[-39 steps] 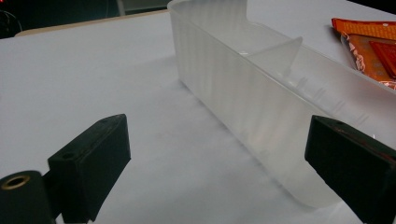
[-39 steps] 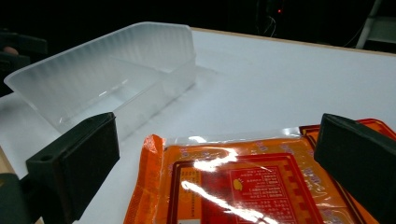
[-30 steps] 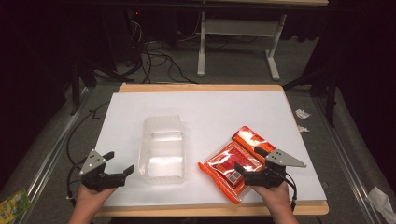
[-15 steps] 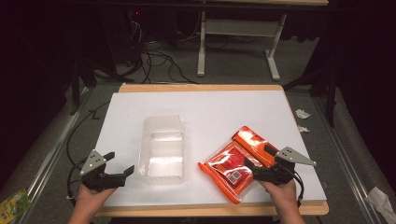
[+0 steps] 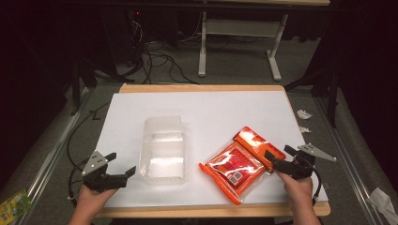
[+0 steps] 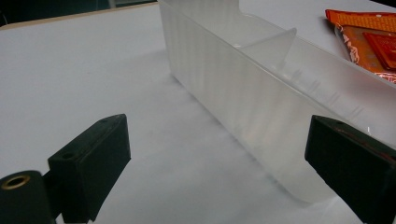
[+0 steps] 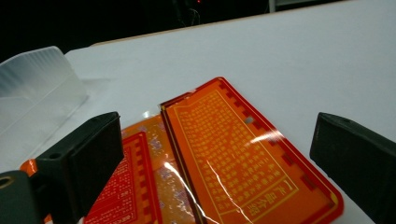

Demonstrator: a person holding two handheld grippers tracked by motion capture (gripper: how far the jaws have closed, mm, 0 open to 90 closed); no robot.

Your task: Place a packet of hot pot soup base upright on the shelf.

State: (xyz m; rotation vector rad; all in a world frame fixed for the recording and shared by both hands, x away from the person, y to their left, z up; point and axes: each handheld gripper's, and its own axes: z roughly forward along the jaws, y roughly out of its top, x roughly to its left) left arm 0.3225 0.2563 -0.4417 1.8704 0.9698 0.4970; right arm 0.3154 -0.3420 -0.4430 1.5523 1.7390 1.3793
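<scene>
A clear plastic container (image 5: 163,150) with an inner divider stands on the white table (image 5: 225,112) left of centre; its long side wall (image 6: 261,102) runs across the left gripper view. Two flat orange packets lie right of it, overlapping: a larger glossy one (image 5: 232,169) and a smaller one (image 5: 256,142) partly on top. My left gripper (image 5: 121,164) stands open just left of the container, holding nothing. My right gripper (image 5: 279,157) is open at the right edge of the orange packets (image 7: 219,154), its jaws on either side of them and apart from them.
The table's wooden front edge (image 5: 211,211) runs near the hands. Behind the table stand a white desk frame (image 5: 239,42) and loose cables (image 5: 155,56) on the floor. Paper scraps (image 5: 304,115) lie right of the table, and a green packet (image 5: 14,204) lies at the lower left.
My right gripper has drawn back to the right, off the orange packets toward their right edge. The left gripper and the container have stayed put.
</scene>
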